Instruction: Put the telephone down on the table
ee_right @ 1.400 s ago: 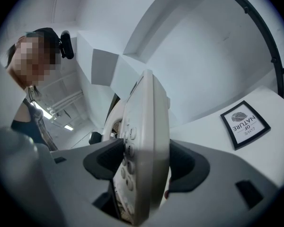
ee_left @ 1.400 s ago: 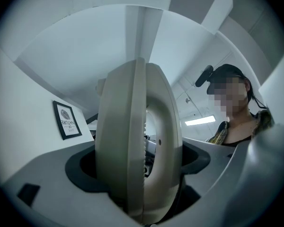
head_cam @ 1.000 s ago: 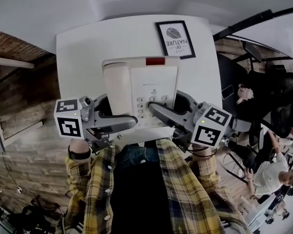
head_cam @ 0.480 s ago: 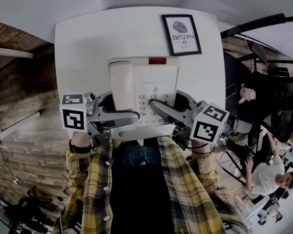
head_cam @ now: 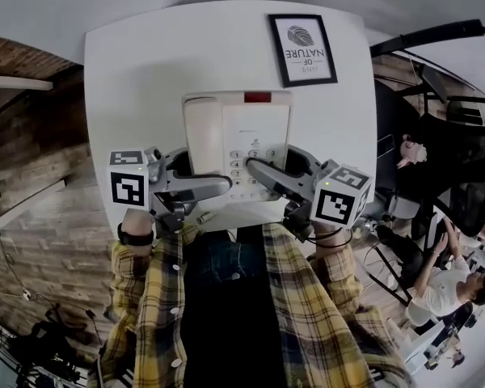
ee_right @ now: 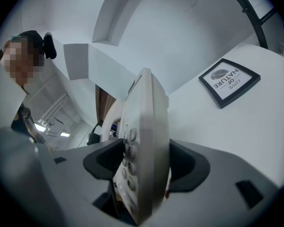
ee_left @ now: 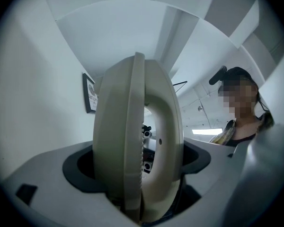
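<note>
A cream desk telephone (head_cam: 238, 140) with its handset on the left side and a red strip at its far end is held over the near part of the white table (head_cam: 137, 71). My left gripper (head_cam: 220, 187) is shut on the telephone's left, handset side (ee_left: 137, 141). My right gripper (head_cam: 255, 170) is shut on its right, keypad side (ee_right: 144, 155). In each gripper view the phone stands edge-on between the grey jaws. Whether its base touches the table cannot be told.
A black-framed print (head_cam: 302, 48) lies on the table's far right corner, also seen as the frame (ee_right: 228, 82) in the right gripper view. Brick wall and wooden floor lie to the left, office chairs and people to the right. My plaid shirt (head_cam: 226, 314) fills the near foreground.
The telephone and both grippers have moved forward over the table, away from my body. Both grips stay the same.
</note>
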`<state>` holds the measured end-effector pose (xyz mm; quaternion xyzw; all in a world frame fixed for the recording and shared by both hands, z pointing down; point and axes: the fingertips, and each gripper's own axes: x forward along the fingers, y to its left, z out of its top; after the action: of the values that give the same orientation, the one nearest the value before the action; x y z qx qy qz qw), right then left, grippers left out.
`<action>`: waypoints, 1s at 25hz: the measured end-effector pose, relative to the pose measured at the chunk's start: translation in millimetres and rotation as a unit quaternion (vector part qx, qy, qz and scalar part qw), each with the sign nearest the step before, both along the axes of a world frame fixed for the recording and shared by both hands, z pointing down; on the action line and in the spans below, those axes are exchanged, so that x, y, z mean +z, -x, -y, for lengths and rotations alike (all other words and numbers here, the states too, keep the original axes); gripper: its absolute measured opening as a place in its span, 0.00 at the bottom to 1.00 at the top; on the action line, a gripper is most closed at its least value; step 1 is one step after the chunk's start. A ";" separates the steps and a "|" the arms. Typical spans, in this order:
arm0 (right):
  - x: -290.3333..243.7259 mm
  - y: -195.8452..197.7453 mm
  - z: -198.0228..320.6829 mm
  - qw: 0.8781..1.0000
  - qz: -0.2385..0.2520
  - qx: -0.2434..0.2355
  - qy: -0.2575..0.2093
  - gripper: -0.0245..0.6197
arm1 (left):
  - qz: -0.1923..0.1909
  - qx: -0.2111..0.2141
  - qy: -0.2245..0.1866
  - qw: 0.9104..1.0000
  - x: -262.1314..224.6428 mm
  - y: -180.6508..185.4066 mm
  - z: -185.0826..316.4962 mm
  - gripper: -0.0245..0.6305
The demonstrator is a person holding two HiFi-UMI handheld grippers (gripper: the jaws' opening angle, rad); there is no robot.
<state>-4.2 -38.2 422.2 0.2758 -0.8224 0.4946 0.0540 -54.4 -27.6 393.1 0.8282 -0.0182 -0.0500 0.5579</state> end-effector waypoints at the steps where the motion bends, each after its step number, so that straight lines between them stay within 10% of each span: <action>1: 2.9 -1.1 -1.4 1.000 -0.002 0.000 0.002 0.46 | 0.002 0.001 0.002 1.000 3.0 -1.5 -1.5 0.67; 25: 84.9 -29.4 20.3 0.995 -0.003 0.029 0.097 0.47 | 0.029 -0.003 0.119 0.992 85.8 -28.0 27.4 0.69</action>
<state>25.2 -58.5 507.1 0.2943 -0.7619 0.5729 0.0687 -26.4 -55.0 478.9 0.7569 -0.0429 -0.0253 0.6516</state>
